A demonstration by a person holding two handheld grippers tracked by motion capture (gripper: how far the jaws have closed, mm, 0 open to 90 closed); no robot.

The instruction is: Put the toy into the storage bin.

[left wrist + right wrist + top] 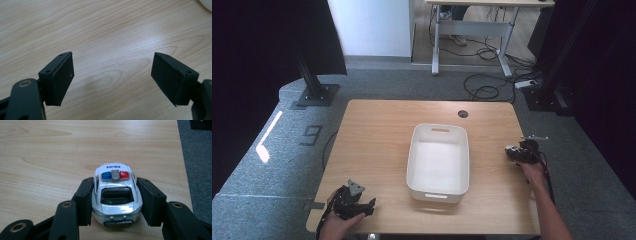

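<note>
We hold a toy police car (pixel 116 196) between the jaws of the right hand-held gripper (pixel 116 202), which press on both its sides, near the right edge of the table (pixel 377 130). The left hand-held gripper (pixel 112 80) is wide open and holds nothing. The white bin (pixel 438 162) is still empty, so we judge that the carrying and dropping are left.
</note>
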